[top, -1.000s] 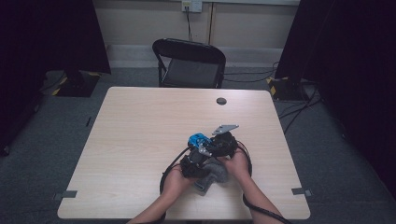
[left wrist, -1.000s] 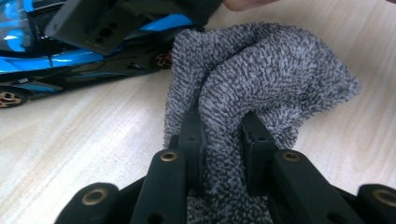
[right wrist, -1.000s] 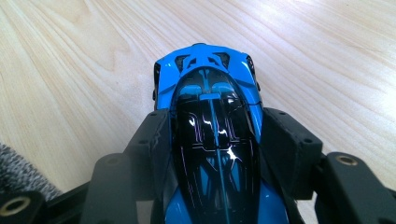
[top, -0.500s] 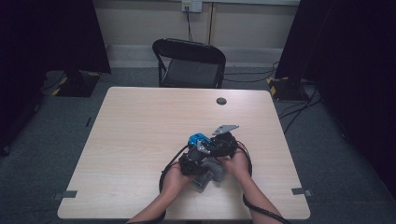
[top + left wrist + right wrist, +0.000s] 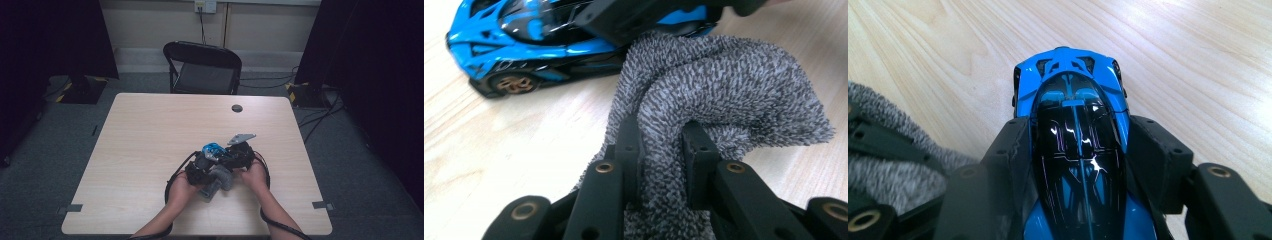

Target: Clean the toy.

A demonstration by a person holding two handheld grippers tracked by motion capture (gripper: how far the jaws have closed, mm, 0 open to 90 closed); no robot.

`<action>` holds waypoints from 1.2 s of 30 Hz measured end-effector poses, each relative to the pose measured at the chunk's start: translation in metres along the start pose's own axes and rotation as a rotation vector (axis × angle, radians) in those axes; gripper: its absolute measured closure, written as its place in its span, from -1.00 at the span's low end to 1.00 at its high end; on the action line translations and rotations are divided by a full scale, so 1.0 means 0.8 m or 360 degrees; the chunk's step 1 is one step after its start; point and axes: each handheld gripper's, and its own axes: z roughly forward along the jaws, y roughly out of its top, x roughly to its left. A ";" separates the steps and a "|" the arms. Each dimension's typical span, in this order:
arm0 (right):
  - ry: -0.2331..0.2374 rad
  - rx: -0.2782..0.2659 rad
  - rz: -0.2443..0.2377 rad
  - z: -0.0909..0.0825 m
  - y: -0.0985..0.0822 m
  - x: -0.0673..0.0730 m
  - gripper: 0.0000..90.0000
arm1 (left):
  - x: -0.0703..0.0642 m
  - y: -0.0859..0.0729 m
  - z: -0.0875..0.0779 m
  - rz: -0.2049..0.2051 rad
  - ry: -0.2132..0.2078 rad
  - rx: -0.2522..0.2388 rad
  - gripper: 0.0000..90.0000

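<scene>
A blue and black toy car stands on the wooden table, and my right gripper is shut on its sides, one jaw against each flank. The car sits between my two hands near the table's front. My left gripper is shut on a fold of a grey terry cloth. The cloth bunches up against the car's side, under the right gripper's jaw. From above, the cloth hangs down to the tabletop between the hands. The cloth's edge also lies left of the car.
A small black round disc lies near the table's far edge. A black folding chair stands behind the table. Black cables loop from the grippers over the table's front. Dark curtains flank the room.
My left gripper and the cloth have shifted slightly to the left beside the car. The right gripper and the car have stayed in place.
</scene>
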 end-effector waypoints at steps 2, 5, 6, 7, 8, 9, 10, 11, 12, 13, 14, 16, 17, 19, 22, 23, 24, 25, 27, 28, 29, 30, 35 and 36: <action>0.0000 -0.0003 0.0000 0.000 0.000 0.000 -0.04 | 0.005 -0.001 -0.002 -0.0017 0.0009 0.0001 0.64; -0.0001 -0.0004 0.0004 0.000 0.000 0.000 -0.04 | 0.011 -0.003 -0.004 -0.0024 0.0036 0.0010 0.64; -0.0002 -0.0004 0.0003 0.000 0.000 0.000 -0.04 | 0.013 -0.004 -0.005 -0.0037 0.0035 0.0006 0.64; 0.0000 -0.0004 0.0002 0.000 -0.001 0.000 -0.04 | 0.015 -0.004 -0.006 -0.0042 0.0040 0.0003 0.64; -0.0002 -0.0005 0.0002 0.000 -0.001 0.000 -0.04 | 0.017 -0.005 -0.006 -0.0053 0.0044 0.0003 0.64; -0.0001 -0.0004 0.0002 0.000 -0.001 0.000 -0.04 | 0.019 -0.005 -0.007 -0.0059 0.0047 0.0004 0.64; -0.0002 -0.0005 0.0003 0.000 -0.001 0.000 -0.04 | 0.021 -0.005 -0.007 -0.0057 0.0059 0.0004 0.64; -0.0001 -0.0002 0.0002 -0.001 -0.001 0.000 -0.04 | 0.022 -0.005 -0.008 -0.0056 0.0069 0.0009 0.64; -0.0002 -0.0002 0.0002 -0.001 -0.001 0.000 -0.04 | 0.024 -0.005 -0.008 -0.0058 0.0071 0.0013 0.64; -0.0002 -0.0002 0.0002 -0.001 -0.001 0.000 -0.04 | 0.026 -0.006 -0.009 -0.0065 0.0078 0.0013 0.64; -0.0002 -0.0001 0.0006 -0.001 -0.001 0.000 -0.04 | 0.029 -0.006 -0.010 -0.0065 0.0089 0.0019 0.64; -0.0001 -0.0002 0.0004 -0.001 -0.001 0.000 -0.04 | 0.033 -0.006 -0.011 -0.0075 0.0107 0.0023 0.64; -0.0001 -0.0002 0.0004 -0.001 -0.001 0.000 -0.04 | 0.035 -0.006 -0.011 -0.0080 0.0103 0.0027 0.64; -0.0001 -0.0001 0.0000 -0.001 -0.001 0.000 -0.04 | 0.040 -0.007 -0.012 -0.0095 0.0107 0.0025 0.64; -0.0001 -0.0003 -0.0004 -0.001 -0.001 0.000 -0.04 | 0.046 -0.008 -0.014 -0.0114 0.0117 0.0026 0.64; -0.0001 0.0000 -0.0001 -0.001 -0.001 0.000 -0.04 | 0.047 -0.009 -0.014 -0.0118 0.0126 0.0024 0.64; -0.0001 0.0001 -0.0001 -0.001 -0.001 0.000 -0.04 | 0.048 -0.009 -0.014 -0.0120 0.0130 0.0026 0.64; -0.0002 0.0001 0.0000 -0.002 -0.001 0.000 -0.04 | 0.050 -0.009 -0.015 -0.0122 0.0132 0.0031 0.64; -0.0002 -0.0003 -0.0002 -0.002 -0.002 0.000 -0.04 | 0.055 -0.009 -0.016 -0.0140 0.0144 0.0032 0.64; -0.0004 -0.0007 -0.0003 -0.002 -0.002 0.000 -0.04 | 0.057 -0.010 -0.017 -0.0142 0.0141 0.0032 0.64; -0.0004 -0.0007 -0.0003 -0.002 -0.002 0.000 -0.04 | 0.059 -0.010 -0.017 -0.0154 0.0143 0.0027 0.64; -0.0004 -0.0004 -0.0002 -0.002 -0.002 0.001 -0.04 | 0.060 -0.010 -0.018 -0.0152 0.0148 0.0030 0.64; -0.0006 -0.0012 -0.0001 -0.002 -0.003 0.001 -0.04 | 0.061 -0.009 -0.019 -0.0150 0.0165 0.0038 0.64; -0.0006 -0.0013 -0.0002 -0.002 -0.003 0.000 -0.04 | 0.062 -0.009 -0.019 -0.0148 0.0170 0.0041 0.64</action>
